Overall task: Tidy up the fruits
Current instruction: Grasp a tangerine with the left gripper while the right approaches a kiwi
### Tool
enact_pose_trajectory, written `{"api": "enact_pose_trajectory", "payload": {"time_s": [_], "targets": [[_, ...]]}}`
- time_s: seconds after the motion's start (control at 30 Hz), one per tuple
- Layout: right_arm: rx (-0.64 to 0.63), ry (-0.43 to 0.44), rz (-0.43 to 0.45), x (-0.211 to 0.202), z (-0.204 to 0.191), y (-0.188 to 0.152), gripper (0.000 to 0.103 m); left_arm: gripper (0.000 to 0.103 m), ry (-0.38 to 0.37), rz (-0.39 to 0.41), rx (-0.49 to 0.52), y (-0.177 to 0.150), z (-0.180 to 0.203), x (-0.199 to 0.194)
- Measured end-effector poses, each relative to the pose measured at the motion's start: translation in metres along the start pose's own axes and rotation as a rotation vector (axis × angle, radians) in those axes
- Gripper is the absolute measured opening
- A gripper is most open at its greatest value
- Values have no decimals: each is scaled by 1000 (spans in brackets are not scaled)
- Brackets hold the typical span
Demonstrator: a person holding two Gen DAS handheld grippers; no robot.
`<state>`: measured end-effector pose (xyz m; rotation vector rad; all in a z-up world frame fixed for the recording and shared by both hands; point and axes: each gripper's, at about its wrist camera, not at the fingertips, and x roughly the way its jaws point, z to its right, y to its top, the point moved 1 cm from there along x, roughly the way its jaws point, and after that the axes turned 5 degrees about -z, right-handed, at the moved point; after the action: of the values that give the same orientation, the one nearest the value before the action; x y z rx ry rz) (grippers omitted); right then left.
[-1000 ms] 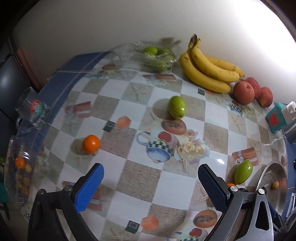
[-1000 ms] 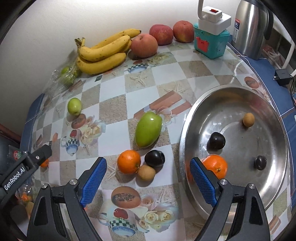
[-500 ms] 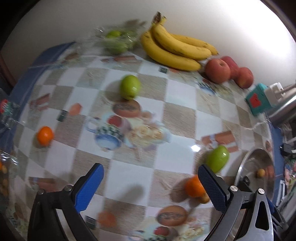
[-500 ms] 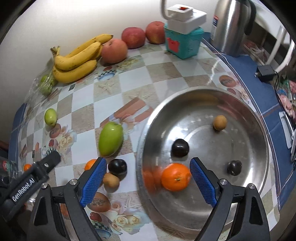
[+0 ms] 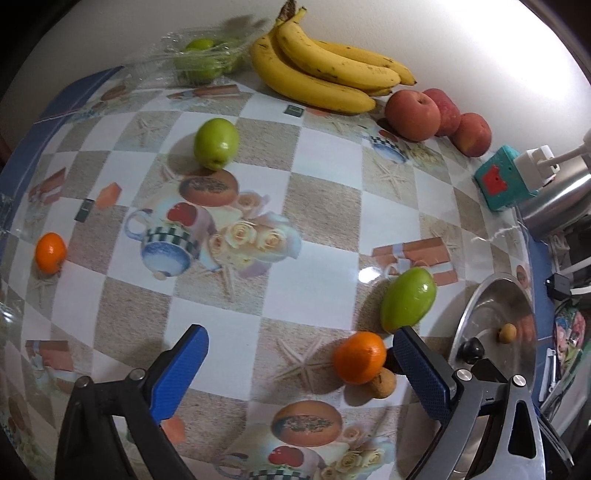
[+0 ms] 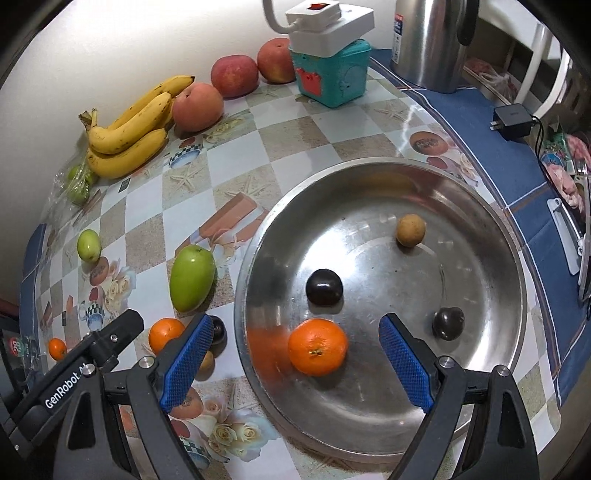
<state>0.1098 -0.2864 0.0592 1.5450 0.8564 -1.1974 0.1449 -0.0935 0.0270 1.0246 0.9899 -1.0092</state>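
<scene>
A steel bowl holds an orange, two dark plums and a small brown fruit. My right gripper is open and empty above the bowl's near side, over the orange. My left gripper is open and empty above the table. An orange and a small brown fruit lie just inside its right finger. A large green mango lies beyond them. A green apple and a small orange lie farther left.
Bananas, three red apples and a bag of green fruit line the wall. A teal box with a white power strip and a steel kettle stand at the back right. A charger lies on the blue cloth.
The left gripper has moved right and closer, toward the orange beside the bowl. The right gripper has moved right, from over the table to over the bowl. Both stay open.
</scene>
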Motion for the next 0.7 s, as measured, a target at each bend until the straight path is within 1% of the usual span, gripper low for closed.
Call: {"api": "enact_pose_trajectory", "payload": {"time_s": [0.03,0.1,0.13,0.17,0.27,0.37,0.4,0.53,0.57,0.7], "targets": [[5,4,-1,0,2,0,92,94,-10,-4,4,-1,2,1],[13,11,-4,0,4,1,92,84,-37,-20,14,-2,7,5],[15,12,-5,0,5,1,92,81,-47,-27,16,-4,10,6],[19,9,-5,0,6,1,92,76,-54,-31,18,-5,11,7],[27,13,-6,-1,9,1,92,67,-78,-41,25,-8,17,10],[34,23,-7,-1,10,1,92,58,-88,-55,41,-12,23,13],[33,23,-6,-1,10,1,92,53,-91,-60,43,-14,25,14],[31,24,-7,-1,9,1,92,42,-94,-73,46,-15,29,18],[29,25,-8,-1,9,1,92,36,-101,-73,45,-15,29,18],[32,27,-8,0,9,1,92,36,-96,-75,46,-15,30,16]]}}
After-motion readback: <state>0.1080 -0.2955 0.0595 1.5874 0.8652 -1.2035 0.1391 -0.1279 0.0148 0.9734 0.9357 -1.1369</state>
